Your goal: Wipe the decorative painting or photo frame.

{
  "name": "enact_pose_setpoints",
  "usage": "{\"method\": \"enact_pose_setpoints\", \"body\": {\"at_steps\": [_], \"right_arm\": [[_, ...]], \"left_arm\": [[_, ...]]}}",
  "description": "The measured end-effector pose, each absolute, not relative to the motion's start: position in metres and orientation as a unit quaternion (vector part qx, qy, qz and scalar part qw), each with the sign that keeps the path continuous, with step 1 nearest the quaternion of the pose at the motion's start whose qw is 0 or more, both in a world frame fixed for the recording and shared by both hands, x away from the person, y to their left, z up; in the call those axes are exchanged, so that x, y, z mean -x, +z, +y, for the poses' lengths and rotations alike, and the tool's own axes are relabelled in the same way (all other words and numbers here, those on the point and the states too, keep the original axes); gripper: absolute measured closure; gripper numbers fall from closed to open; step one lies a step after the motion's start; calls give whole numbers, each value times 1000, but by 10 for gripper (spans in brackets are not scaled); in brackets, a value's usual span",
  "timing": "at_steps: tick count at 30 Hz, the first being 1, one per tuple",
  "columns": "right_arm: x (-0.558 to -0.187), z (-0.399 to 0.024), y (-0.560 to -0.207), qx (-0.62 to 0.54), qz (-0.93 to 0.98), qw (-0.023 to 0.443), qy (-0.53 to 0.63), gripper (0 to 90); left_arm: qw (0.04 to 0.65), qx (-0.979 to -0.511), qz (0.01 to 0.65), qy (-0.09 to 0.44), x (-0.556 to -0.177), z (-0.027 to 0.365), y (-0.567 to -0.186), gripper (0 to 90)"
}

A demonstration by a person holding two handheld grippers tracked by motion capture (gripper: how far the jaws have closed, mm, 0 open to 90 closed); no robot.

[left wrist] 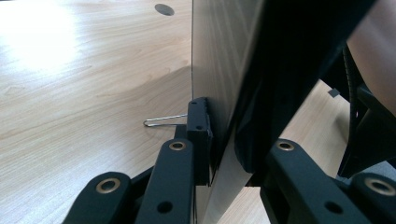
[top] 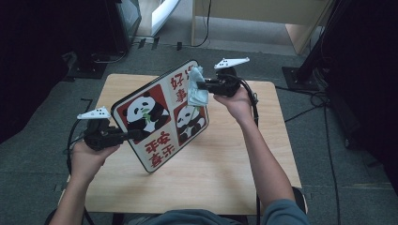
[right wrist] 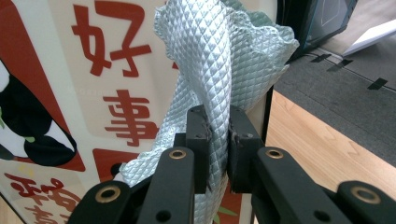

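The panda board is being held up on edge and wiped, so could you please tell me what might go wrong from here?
1. The left gripper clamps the panda board only at one edge, so pressure from wiping could twist it loose and tip it onto the table.
2. The right gripper pinches just a fold of the cloth; dragging might pull it free.

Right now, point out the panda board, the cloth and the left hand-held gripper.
panda board (top: 162, 119), high view, printed face.
cloth (right wrist: 219, 60), right gripper view, bunched quilted fold.
left hand-held gripper (top: 133, 135), high view, jaw tips clamped on the board's edge.
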State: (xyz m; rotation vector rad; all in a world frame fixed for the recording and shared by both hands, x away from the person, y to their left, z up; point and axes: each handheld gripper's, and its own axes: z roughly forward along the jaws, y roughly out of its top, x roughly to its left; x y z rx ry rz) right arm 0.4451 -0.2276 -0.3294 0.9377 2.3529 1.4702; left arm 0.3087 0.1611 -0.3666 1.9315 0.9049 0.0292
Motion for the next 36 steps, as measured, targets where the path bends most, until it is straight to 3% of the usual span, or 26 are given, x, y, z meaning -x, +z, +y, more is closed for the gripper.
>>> {"method": "enact_pose_setpoints", "body": {"at_steps": [36], "right_arm": [[-443, -233, -366, -336, 811, 94, 469, 821]], "left_arm": [[485, -795, 364, 1, -312, 163, -367, 780]]}}
